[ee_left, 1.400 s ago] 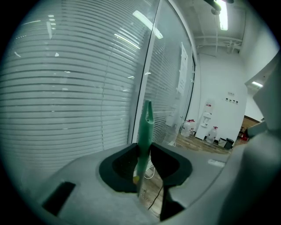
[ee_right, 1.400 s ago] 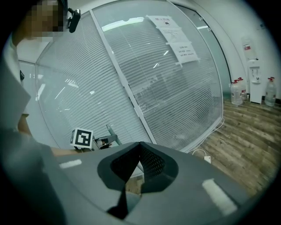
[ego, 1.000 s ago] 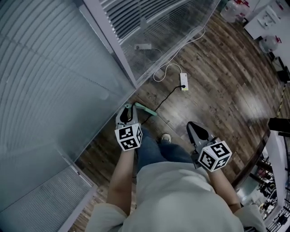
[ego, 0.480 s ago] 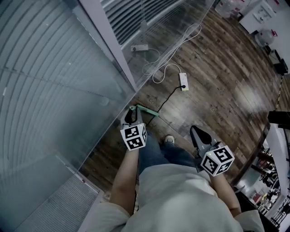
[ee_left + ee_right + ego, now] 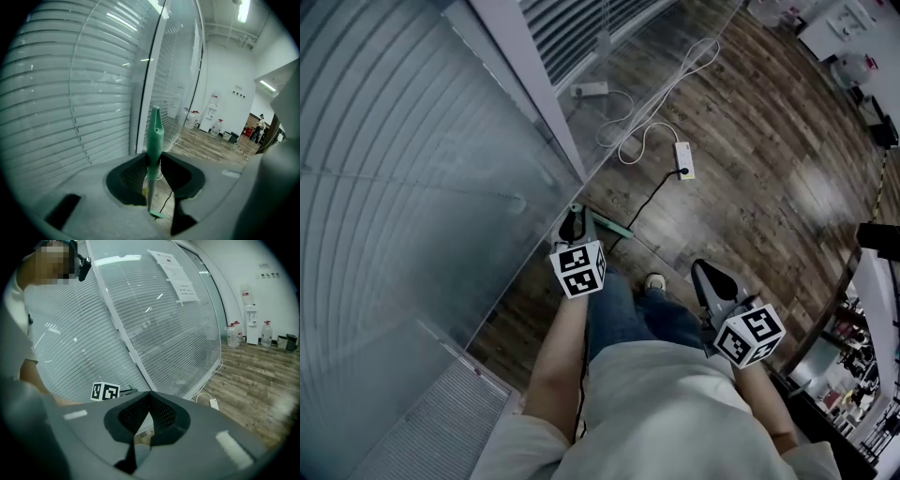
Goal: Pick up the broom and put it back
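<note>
The broom (image 5: 155, 129) is held upright by its green handle, clamped between the pads of the left hand-held gripper (image 5: 153, 158). A glass partition (image 5: 70, 93) is seen just ahead and to that gripper's left. The right hand-held gripper (image 5: 149, 397) is closed, tips together, with nothing held.

Pale T-shirt (image 5: 675, 412), jeans (image 5: 628, 314); grey left tool (image 5: 573, 223), right tool (image 5: 707, 272).
</note>
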The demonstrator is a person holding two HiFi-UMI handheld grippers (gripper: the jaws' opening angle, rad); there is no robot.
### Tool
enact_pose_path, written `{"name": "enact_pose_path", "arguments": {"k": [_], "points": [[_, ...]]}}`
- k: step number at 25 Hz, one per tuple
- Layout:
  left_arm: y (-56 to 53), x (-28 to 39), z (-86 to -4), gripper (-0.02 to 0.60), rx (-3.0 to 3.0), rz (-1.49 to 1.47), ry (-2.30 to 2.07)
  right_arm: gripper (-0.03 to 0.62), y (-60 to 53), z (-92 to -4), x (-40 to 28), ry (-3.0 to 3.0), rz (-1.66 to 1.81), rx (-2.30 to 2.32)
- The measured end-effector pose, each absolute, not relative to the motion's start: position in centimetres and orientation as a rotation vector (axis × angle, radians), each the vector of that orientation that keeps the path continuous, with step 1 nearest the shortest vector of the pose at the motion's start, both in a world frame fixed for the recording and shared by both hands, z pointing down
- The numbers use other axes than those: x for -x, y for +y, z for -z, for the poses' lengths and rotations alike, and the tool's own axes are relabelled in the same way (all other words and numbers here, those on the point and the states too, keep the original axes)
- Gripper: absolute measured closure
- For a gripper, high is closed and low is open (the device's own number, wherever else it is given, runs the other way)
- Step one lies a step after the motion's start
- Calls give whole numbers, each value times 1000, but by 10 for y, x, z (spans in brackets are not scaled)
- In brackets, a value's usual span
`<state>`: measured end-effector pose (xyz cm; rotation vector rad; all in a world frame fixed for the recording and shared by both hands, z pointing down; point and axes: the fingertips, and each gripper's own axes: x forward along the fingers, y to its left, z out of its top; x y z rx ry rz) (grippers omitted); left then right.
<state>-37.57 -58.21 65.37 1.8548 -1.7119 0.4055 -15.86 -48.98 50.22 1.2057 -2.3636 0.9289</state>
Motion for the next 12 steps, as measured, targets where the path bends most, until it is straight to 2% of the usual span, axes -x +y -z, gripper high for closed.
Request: {"name": "enact_pose_path", "arguments": {"k": [12], "points": [[-616, 394, -669, 488, -1845, -404, -1728, 588, -501, -525, 193, -2382, -948, -1169]]}}
